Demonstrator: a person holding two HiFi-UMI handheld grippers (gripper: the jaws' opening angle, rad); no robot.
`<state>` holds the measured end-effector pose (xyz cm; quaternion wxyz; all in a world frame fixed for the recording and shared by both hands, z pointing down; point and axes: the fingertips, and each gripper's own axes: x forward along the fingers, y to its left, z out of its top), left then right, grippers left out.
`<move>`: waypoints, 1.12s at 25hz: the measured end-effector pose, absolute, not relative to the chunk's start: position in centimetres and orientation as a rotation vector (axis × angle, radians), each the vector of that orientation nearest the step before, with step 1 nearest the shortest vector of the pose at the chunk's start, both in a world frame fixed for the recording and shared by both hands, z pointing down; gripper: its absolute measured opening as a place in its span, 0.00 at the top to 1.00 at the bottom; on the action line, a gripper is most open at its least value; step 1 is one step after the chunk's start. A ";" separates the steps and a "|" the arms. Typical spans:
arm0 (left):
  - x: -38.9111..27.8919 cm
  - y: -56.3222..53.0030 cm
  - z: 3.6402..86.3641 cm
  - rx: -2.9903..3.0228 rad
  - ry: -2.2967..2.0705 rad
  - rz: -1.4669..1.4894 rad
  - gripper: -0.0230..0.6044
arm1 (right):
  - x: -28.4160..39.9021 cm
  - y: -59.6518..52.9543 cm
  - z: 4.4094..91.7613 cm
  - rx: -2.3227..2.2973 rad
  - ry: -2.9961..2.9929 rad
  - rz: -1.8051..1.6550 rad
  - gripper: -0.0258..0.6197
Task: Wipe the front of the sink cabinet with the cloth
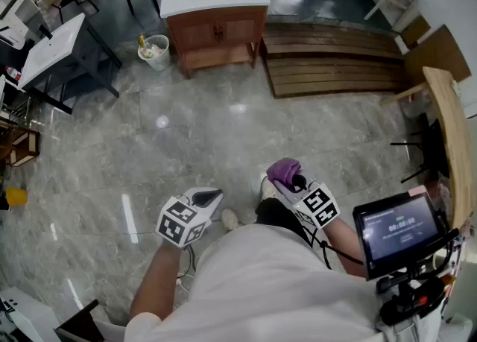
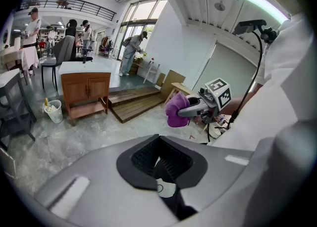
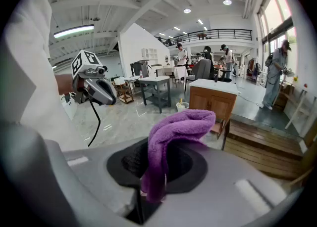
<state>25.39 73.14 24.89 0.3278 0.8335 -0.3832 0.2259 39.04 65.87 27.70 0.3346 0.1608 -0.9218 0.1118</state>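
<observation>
From the person's head we look steeply down at the grey floor (image 1: 223, 132); the sink cabinet (image 1: 216, 27) stands far off at the top edge. Our two gripper cameras sit low, close behind their own jaws, facing level across the room. Both share the distant cabinet, and each catches the other nearby: the right gripper (image 2: 184, 112) and the left gripper (image 3: 106, 95).

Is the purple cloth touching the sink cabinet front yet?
Apart. The head view shows the cloth clamped in the right gripper, with a wide stretch of floor between it and the sink cabinet.
</observation>
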 end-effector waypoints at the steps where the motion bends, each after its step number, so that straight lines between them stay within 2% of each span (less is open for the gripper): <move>1: 25.2 72.9 25.0 2.181 -1.011 0.589 0.96 | 38.7 65.7 27.6 0.411 -2.412 0.286 0.85; 9: 25.6 72.2 24.6 2.184 -1.031 0.568 0.96 | 36.6 65.3 27.0 0.349 -2.438 0.240 0.85; 15: 25.3 60.2 25.1 2.139 -1.063 0.593 0.96 | 34.5 52.8 28.3 0.245 -2.458 0.267 0.85; 22: 25.1 52.4 25.1 2.108 -1.122 0.573 0.96 | 32.9 44.9 30.0 0.144 -2.460 0.221 0.85; 28: 21.2 47.6 26.9 2.107 -1.096 0.569 0.96 | 26.5 39.7 31.5 0.103 -2.474 0.177 0.85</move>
